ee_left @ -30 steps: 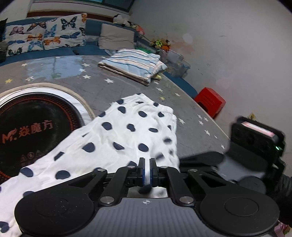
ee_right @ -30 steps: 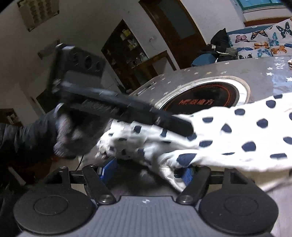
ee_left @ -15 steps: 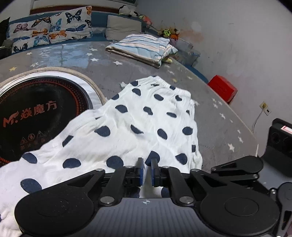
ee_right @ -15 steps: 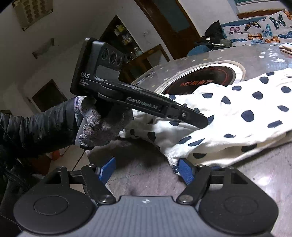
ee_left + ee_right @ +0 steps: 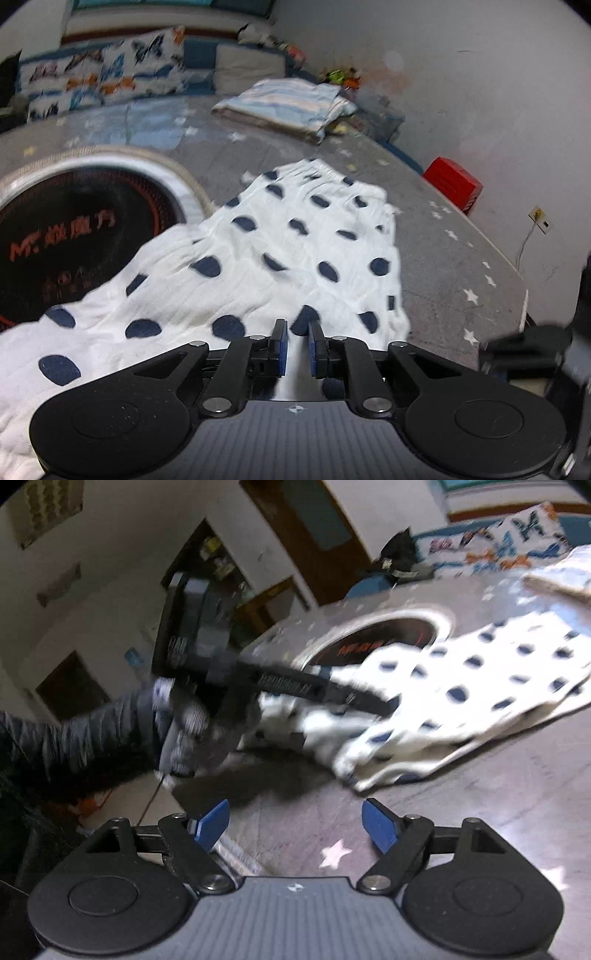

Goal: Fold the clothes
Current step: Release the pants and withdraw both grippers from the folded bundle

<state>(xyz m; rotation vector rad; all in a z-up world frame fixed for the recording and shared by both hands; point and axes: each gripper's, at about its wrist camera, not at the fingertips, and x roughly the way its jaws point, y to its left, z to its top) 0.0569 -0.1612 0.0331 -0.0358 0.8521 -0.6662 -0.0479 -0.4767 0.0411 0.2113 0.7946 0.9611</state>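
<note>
Garment (image 5: 295, 240), white w/ navy dots, lay flat on the star-print table (image 5: 443, 258), one end overlapping the rim of the black round hotplate (image 5: 55, 251), the rest running away from the hotplate toward the table edge.

L gripper (image 5: 297, 347) sat on the cloth end farthest from the hotplate. Its jaws had just been opening and were narrowly parted. Cloth lay in the gap, but the pads did not appear to press it.

R gripper (image 5: 295, 823) sat beyond that same end, further from the hotplate, over bare table. Its jaws had just been opening, were spread wide, and held nothing.

Step in hand, as judged: release after laying one fold, then re-grip for the next.

Procedure for doing it well:
1. Lift L gripper straight off the cloth. A sideways pull would likely drag the top layer out of line.
2. Check the doubled end away from the hotplate. In the R wrist view it looked bunched and uneven, so smooth it first.
3. Take both layers w/ each gripper at the corners, not one layer.
4. Carry the fold toward the hotplate side, low and level. Thin cloth probably creases easily.
5. Keep clear of the striped folded stack (image 5: 288, 103) beyond the hotplate.
</note>
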